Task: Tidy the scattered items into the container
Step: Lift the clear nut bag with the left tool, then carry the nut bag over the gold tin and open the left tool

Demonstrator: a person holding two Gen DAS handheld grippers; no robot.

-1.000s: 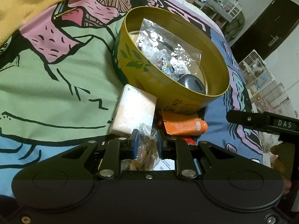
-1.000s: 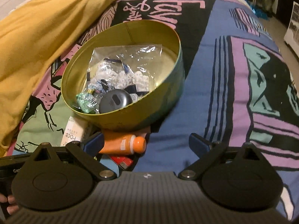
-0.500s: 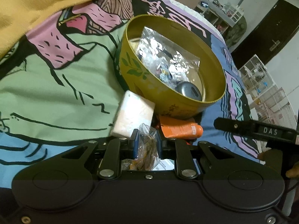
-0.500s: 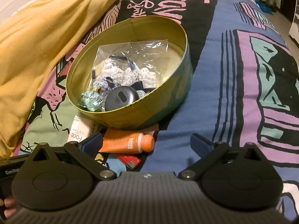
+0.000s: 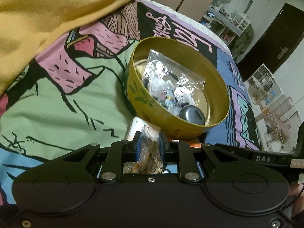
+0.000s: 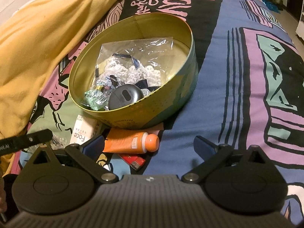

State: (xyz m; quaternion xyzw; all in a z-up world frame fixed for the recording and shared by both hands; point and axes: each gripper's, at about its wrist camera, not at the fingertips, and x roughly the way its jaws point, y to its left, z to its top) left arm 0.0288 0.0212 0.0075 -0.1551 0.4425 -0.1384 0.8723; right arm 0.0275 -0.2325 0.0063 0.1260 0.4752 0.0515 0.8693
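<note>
left gripper (image 5: pixel 149 142) clamped on clear snack packet (image 5: pixel 150 148), lifted since earlier, now level with tin (image 5: pixel 176 127) near wall | right gripper (image 6: pixel 149 144) wide open, empty, over orange tube (image 6: pixel 131 141) just before tin

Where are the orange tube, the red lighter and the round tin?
orange tube (image 6: pixel 131 141), right wrist view, middle of its body.
red lighter (image 6: pixel 133 160), right wrist view, its red casing.
round tin (image 6: pixel 167 112), right wrist view, outer wall.

"Face" on white packet (image 6: pixel 81 133)
</note>
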